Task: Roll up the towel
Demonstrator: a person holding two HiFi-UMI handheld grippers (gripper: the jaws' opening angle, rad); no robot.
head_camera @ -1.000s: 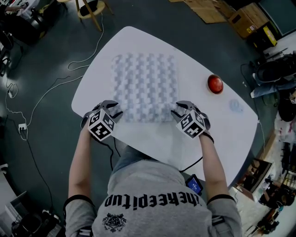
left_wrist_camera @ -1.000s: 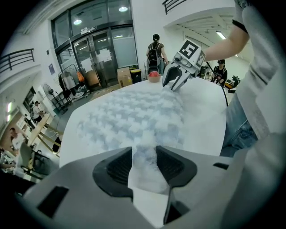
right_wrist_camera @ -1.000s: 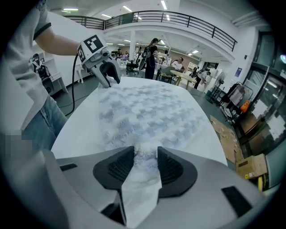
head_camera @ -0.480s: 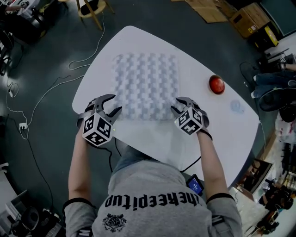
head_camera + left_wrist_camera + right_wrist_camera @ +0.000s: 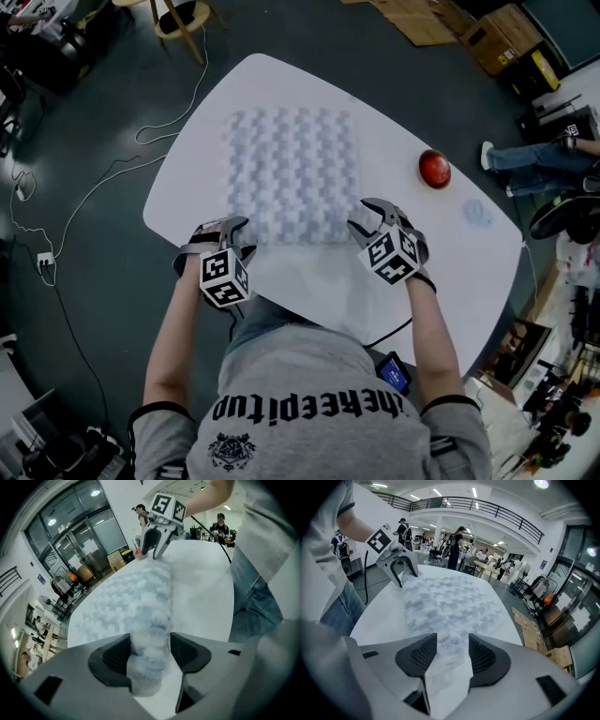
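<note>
On the white surface (image 5: 441,253) the towel (image 5: 292,159) lies flat, stretching toward the far side. Its bunched near edge runs left to right. One corner sits loose between the opening jaws of the left tool (image 5: 231,228), the other inside the right tool (image 5: 367,217), also opening.

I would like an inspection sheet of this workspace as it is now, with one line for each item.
Surface: white table with rounded corners.
Job's things: checkered towel lies flat, with its near edge rolled up.
Clutter: red round object on the table, right of the towel and apart from it.
Tools: left tool jaws opening, the towel's roll between them; right tool jaws opening, the towel's near corner between them.
Cables: white cable on the floor left of the table; dark cable below the table's near edge.
Surroundings: cardboard boxes and stool on the floor beyond the table.
</note>
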